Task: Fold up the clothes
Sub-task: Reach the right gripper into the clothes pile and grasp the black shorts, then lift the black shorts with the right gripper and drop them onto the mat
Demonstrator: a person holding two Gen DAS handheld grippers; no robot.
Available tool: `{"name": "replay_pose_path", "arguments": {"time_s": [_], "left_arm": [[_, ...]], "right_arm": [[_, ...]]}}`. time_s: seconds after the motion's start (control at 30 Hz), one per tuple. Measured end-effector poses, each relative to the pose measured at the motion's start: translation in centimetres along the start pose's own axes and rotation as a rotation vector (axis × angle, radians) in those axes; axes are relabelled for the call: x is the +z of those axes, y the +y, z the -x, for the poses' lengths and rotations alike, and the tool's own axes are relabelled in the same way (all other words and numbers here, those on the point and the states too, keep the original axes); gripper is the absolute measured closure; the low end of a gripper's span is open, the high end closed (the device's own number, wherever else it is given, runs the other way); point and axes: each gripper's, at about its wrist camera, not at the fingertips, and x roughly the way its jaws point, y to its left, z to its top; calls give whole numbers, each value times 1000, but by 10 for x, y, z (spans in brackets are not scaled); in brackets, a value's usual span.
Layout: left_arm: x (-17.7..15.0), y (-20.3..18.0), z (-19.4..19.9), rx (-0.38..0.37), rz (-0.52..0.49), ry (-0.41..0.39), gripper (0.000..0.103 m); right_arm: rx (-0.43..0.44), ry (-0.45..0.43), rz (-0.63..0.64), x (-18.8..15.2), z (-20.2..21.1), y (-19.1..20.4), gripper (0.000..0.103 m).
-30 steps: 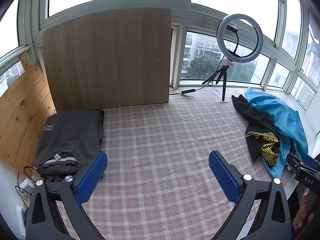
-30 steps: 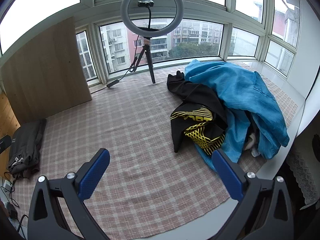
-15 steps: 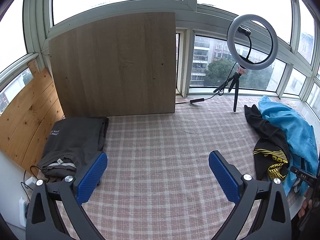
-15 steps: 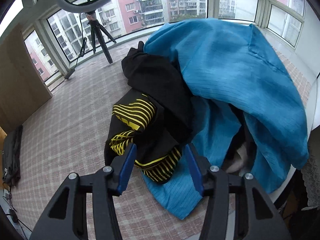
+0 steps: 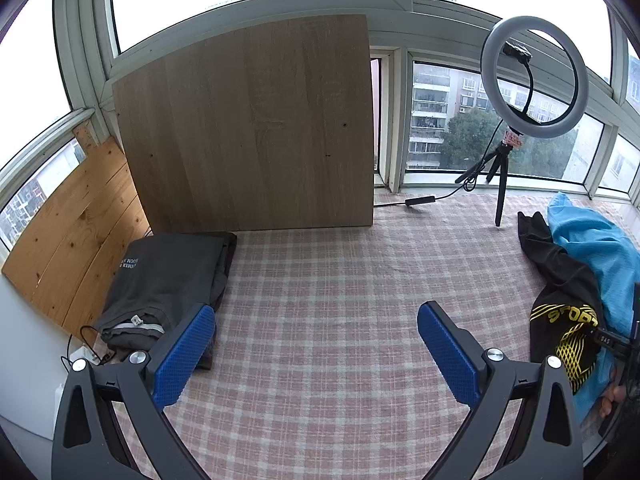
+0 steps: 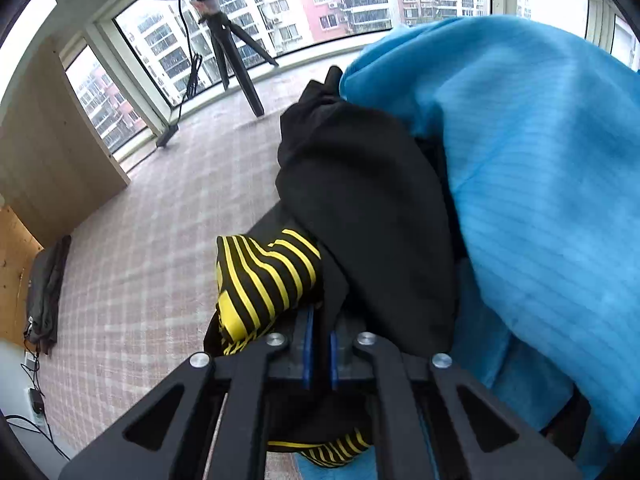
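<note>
Right wrist view: the right tool (image 6: pixel 318 354) is pinched tight on the black-and-yellow garment (image 6: pixel 360 208), bunched against the blue garment (image 6: pixel 540 168) at the table's right edge. The left tool (image 5: pixel 316 344) gapes empty, facing bare plaid table (image 5: pixel 340 280) leftward.

Far left: folded garment (image 5: pixel 168 280) lies on the checked cloth (image 5: pixel 340 300), before the upright board (image 5: pixel 248 128).
Back: ring light on tripod (image 5: pixel 534 80) stands on the cloth by the windows, right of the board.
Far right: sports jersey (image 5: pixel 560 300) lies against the crumpled shirt (image 5: pixel 592 248), on its left.
Centre: left gripper (image 5: pixel 316 344) hangs above bare cloth between the garments.
Right gripper (image 6: pixel 318 344): at the jersey (image 6: pixel 360 200), shirt (image 6: pixel 540 160) to its right.
</note>
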Motion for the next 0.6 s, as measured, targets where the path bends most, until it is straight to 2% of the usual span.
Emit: {"name": "replay_pose_path", "arguments": {"time_s": [0.13, 0.2, 0.3, 0.43, 0.47, 0.5, 0.6], "left_arm": [[6, 9, -2, -21, -26, -17, 1], [8, 16, -4, -28, -37, -26, 1], [9, 31, -9, -37, -24, -39, 1], [5, 53, -18, -45, -5, -33, 1], [3, 58, -21, -49, 0, -28, 1], [0, 62, -23, -54, 3, -21, 1], [-9, 68, -33, -59, -11, 0, 1]], "right_arm": [[59, -111, -35, 20, 47, 16, 99], [84, -179, 12, 31, 74, 42, 99], [146, -242, 130, 40, 102, 101, 99], [178, -230, 370, 50, 114, 205, 99], [139, -237, 429, 49, 116, 222, 97], [66, -248, 462, 46, 115, 226, 89], [-41, -209, 376, 43, 101, 189, 35]]}}
